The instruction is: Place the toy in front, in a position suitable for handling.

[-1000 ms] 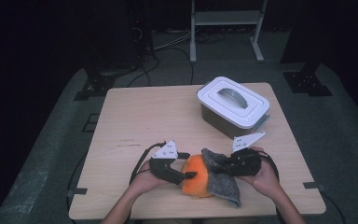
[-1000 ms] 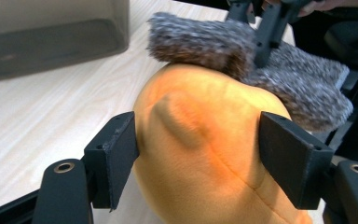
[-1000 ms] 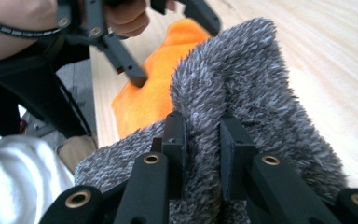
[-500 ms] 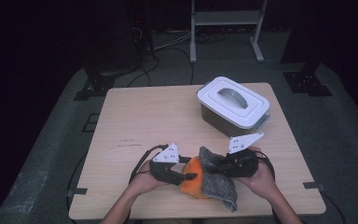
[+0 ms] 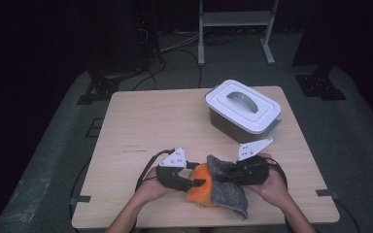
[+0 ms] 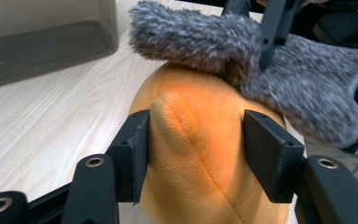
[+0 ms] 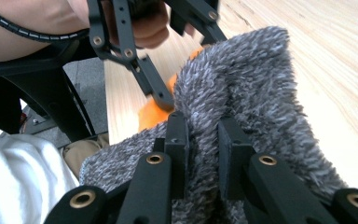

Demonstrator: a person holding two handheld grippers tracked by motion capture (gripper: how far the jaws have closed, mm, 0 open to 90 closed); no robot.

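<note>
Since the earlier frames both hands have slid a bit toward the near edge, w/ the orange plush and grey sock between them; left jaws have just been closing and now pinch the plush.

High view: left gripper (image 5: 194, 183) grips the plush (image 5: 201, 190) from the left, right gripper (image 5: 223, 175) holds the sock (image 5: 228, 191) draped over the plush's right side. All near the table's (image 5: 145, 126) front edge; lidded bin (image 5: 243, 110) well apart, further back.

Left gripper view: pads press both flanks of the plush (image 6: 200, 154), partly closed, dents visible. Sock (image 6: 279, 70) sits on top, the other gripper's jaw in it.

Right gripper view: jaws nearly shut on a fold of sock (image 7: 242, 107), fuzz bunched between pads. Plush (image 7: 151, 114) peeks out behind.

Step, prob.: pull the sock over the plush. Do it well: keep left squeeze firm and steady as anchor, draw the sock w/ the right along the plush, slow, so fabric doesn't slip out.
</note>
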